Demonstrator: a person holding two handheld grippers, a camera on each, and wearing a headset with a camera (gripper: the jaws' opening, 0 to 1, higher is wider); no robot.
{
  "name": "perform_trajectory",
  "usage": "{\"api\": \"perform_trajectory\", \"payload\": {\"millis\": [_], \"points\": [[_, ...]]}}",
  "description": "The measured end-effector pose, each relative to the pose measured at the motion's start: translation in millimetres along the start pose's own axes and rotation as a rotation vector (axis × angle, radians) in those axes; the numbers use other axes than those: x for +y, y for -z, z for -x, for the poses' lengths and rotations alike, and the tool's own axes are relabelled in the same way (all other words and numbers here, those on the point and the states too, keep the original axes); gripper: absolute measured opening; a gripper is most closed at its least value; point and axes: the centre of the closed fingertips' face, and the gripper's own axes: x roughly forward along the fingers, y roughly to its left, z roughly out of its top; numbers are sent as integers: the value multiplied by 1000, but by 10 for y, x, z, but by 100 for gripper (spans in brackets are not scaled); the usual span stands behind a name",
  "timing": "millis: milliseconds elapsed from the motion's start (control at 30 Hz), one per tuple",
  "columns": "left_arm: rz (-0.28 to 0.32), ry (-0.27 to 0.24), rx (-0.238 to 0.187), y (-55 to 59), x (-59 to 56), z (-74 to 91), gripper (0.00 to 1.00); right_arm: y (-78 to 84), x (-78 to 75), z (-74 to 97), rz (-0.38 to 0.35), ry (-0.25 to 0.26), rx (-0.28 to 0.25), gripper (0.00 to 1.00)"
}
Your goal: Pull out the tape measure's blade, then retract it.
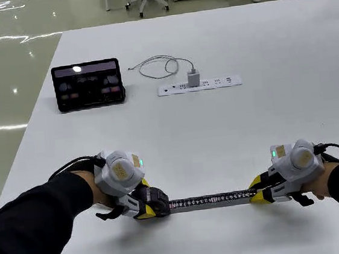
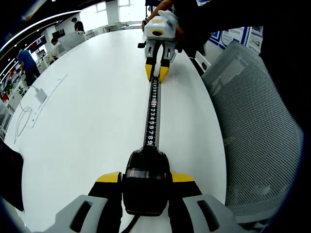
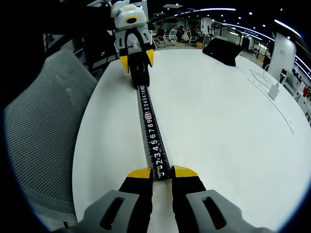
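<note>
1. Down at the near edge of the table (image 1: 245,95), the left gripper (image 1: 146,203) is clamped on the black tape measure (image 1: 153,201), with a jaw pressed to each side of the case.
2. Toward the near right corner, the right gripper (image 1: 256,189) is pinched together on the tip of the blade (image 1: 210,200). The blade runs flat on the table between the two grippers.
3. My read is that the pull is under way or about finished, and the retract is yet to come.
4. To do it well, draw the right gripper straight out along the blade's own line, low and without twist, while the case is held dead steady.
5. For the return, walk the tip back under grip rather than letting it fly, or it could whip or kink.
6. On writing, the right gripper view shows black numerals 1 to 9 climbing from the tip, then a red mark, then smaller figures.
7. I can read no brand on the case.
8. The tablet (image 1: 88,84) toward the far left corner shows icons too small to read, and the power strip (image 1: 198,85) has no legible label.
</note>
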Motion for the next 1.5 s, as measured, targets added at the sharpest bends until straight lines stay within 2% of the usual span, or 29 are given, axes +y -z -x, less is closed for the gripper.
{"api": "perform_trajectory", "payload": {"millis": [700,1500], "points": [[8,3,-5,1,6,-2,32,105,-34,114,-19,13,1,10],[8,2,-8,-2,10,0,32,158,-59,151,-28,11,11,10]]}}
